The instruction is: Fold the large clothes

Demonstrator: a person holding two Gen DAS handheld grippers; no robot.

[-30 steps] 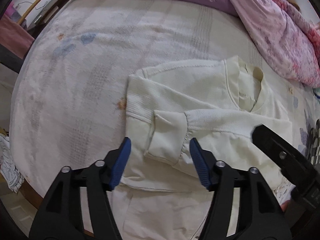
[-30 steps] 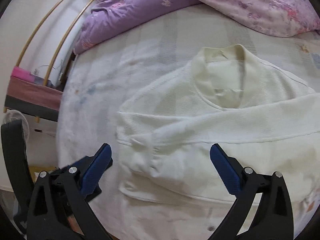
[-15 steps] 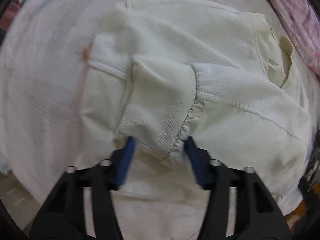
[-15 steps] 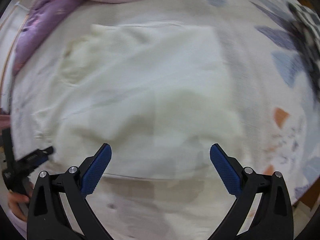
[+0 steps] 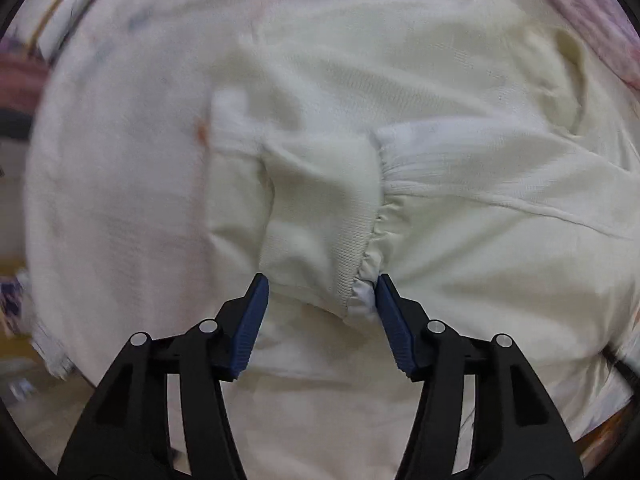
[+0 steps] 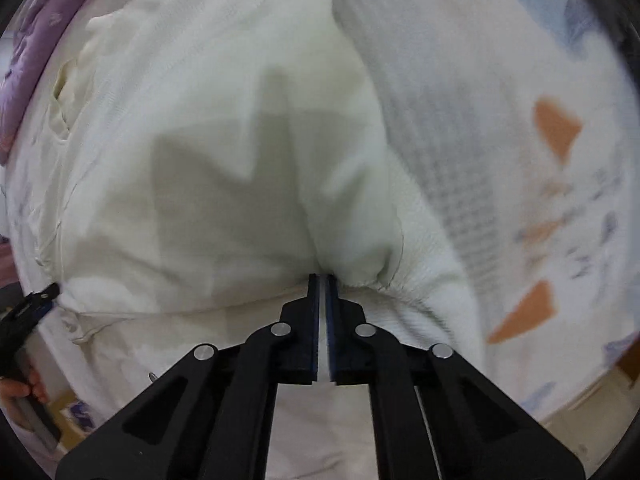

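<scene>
A cream sweatshirt point(image 5: 460, 208) lies on the bed with one sleeve folded across its chest. My left gripper point(image 5: 320, 292) is open, its blue pads on either side of the sleeve's ribbed cuff point(image 5: 320, 208). In the right wrist view the sweatshirt point(image 6: 208, 168) fills the middle. My right gripper point(image 6: 322, 280) is shut on the garment's right lower edge, where the fabric bunches at the tips. The left gripper's tip point(image 6: 32, 304) shows at the far left.
The bed sheet point(image 6: 520, 140) is white with orange and blue patches. A purple quilt point(image 6: 28, 64) lies at the head of the bed, pink bedding point(image 5: 592, 12) to the right. The bed's edge and floor point(image 5: 24, 360) are at lower left.
My right gripper swung to the sweatshirt's right side and closed on its edge. My left gripper moved down and in close to the folded cuff, staying open.
</scene>
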